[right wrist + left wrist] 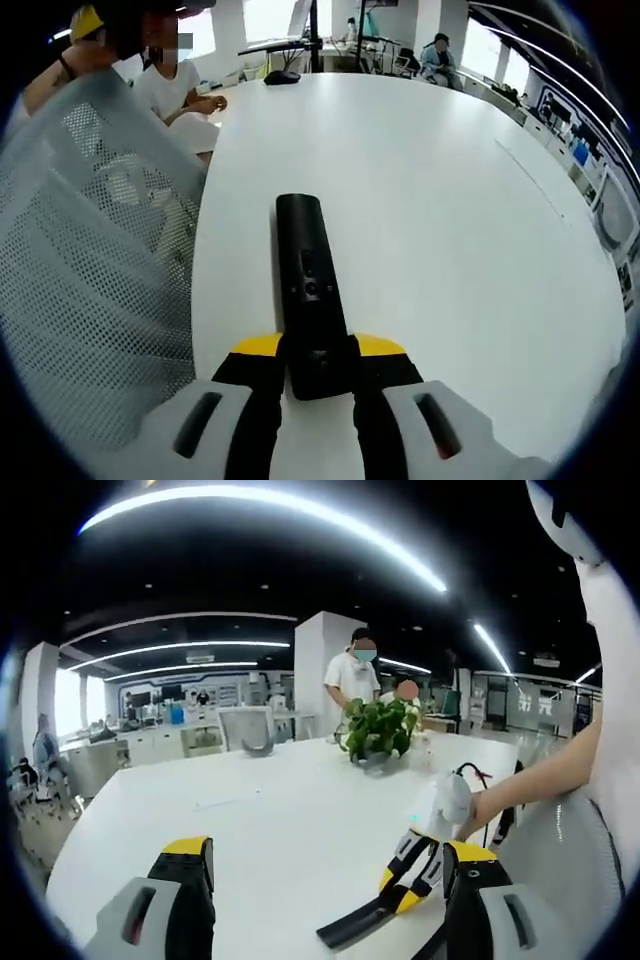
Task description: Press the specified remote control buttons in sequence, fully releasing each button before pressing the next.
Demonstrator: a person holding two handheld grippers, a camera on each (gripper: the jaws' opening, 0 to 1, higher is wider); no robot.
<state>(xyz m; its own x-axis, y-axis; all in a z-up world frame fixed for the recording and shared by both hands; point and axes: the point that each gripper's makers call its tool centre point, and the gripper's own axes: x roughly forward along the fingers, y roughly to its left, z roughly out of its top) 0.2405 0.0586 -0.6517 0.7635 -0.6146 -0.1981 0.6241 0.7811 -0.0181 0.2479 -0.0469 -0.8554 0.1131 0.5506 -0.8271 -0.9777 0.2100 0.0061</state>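
Right hand-held gripper clamped on remote control near end, above white table; left hand-held gripper jaws apart.

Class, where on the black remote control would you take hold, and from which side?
Grip the remote control at its near end, jaws across its narrow width, coming in along its length. It is long and slim, buttons facing up. The right gripper holds it so, buttons uncovered.

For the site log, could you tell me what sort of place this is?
Probably an open-plan office: a long white table, a potted plant, desks with monitors behind, and ceiling strip lights.
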